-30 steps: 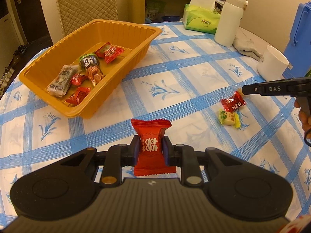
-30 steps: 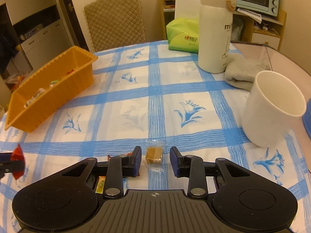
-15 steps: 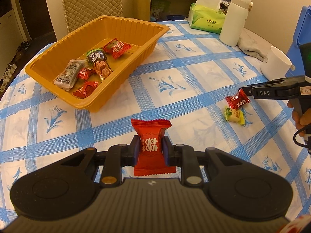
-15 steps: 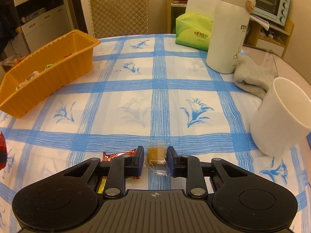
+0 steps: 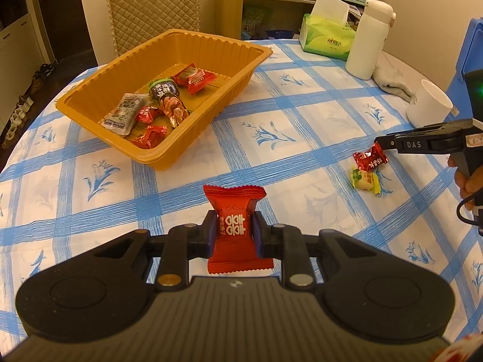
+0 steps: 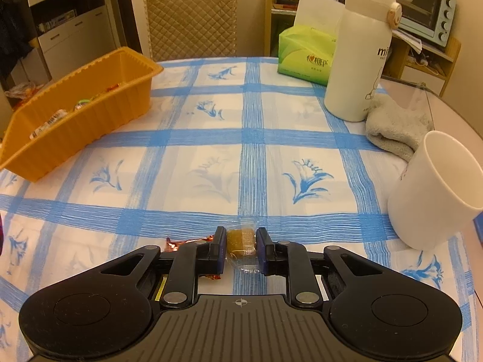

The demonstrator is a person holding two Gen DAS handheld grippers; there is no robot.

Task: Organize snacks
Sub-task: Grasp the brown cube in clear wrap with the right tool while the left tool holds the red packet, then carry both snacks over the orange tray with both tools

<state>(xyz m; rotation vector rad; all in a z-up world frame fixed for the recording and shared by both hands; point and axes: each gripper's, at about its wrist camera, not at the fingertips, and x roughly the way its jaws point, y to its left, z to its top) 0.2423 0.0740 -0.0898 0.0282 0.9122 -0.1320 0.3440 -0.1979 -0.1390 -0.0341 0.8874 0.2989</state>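
Note:
My left gripper (image 5: 234, 231) is shut on a red snack packet (image 5: 235, 229), held above the blue-checked tablecloth in front of the orange tray (image 5: 217, 69). Several wrapped snacks (image 5: 163, 99) lie in that tray. My right gripper (image 6: 241, 246) is shut on a small brown candy in clear wrap (image 6: 240, 241), low over the cloth. In the left wrist view the right gripper (image 5: 379, 144) reaches in from the right, beside a red candy (image 5: 370, 158) and a yellow-green candy (image 5: 364, 178) lying on the cloth. The red candy's foil (image 6: 188, 242) peeks out behind my right gripper's left finger.
A white cup (image 6: 437, 190) stands close to the right of my right gripper. Behind it lie a grey cloth (image 6: 395, 129), a white flask (image 6: 359, 57) and a green tissue pack (image 6: 305, 54). A quilted chair (image 6: 190, 18) stands behind the table. The orange tray (image 6: 75, 114) sits at the left.
My right gripper's jaws have closed on the brown candy and now pinch it. The left gripper has kept its hold on the red packet, its view shifting slightly.

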